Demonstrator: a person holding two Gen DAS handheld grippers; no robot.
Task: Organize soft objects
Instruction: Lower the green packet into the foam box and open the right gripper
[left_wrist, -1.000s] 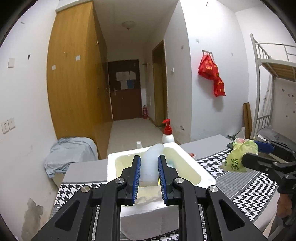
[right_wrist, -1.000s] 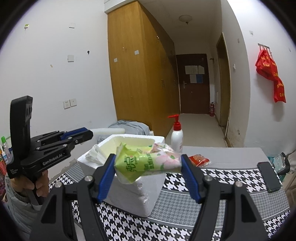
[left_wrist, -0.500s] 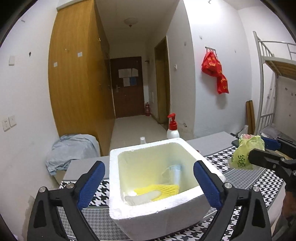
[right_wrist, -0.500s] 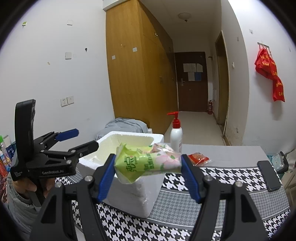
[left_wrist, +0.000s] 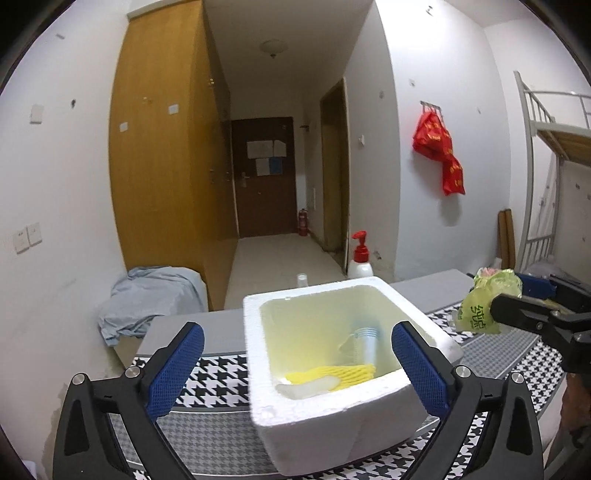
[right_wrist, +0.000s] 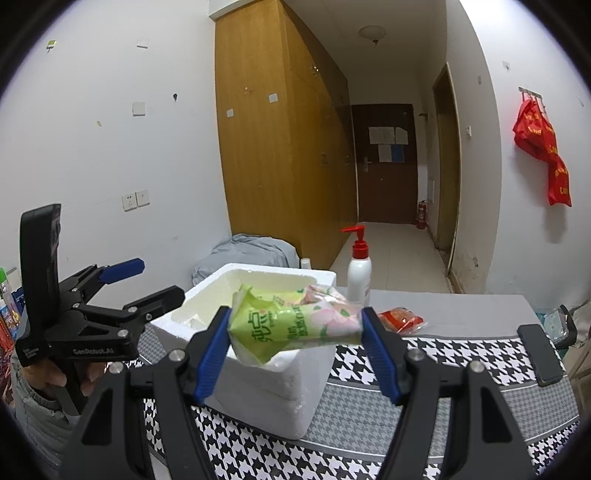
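Note:
A white foam box (left_wrist: 347, 373) stands on the houndstooth cloth; it also shows in the right wrist view (right_wrist: 273, 376). Inside lie a yellow foam net (left_wrist: 332, 373), a whitish soft piece (left_wrist: 306, 387) and a clear plastic cup (left_wrist: 365, 339). My left gripper (left_wrist: 295, 369) is open and empty, its blue pads on either side of the box's near wall; it shows in the right wrist view (right_wrist: 144, 280) left of the box. My right gripper (right_wrist: 295, 347) is shut on a green tissue pack (right_wrist: 295, 325), held in the air at the box's right; the pack shows in the left wrist view (left_wrist: 484, 299).
A white pump bottle with a red top (right_wrist: 358, 266) stands behind the box. A red snack packet (right_wrist: 402, 319) and a dark phone (right_wrist: 539, 354) lie on the table's right part. A grey cloth heap (left_wrist: 151, 299) sits left of the table. A small white cup (left_wrist: 302, 280) stands behind the box.
My left gripper opened and let go of the whitish soft piece, which now lies in the box. The left gripper drew back a little. The right gripper still holds the tissue pack.

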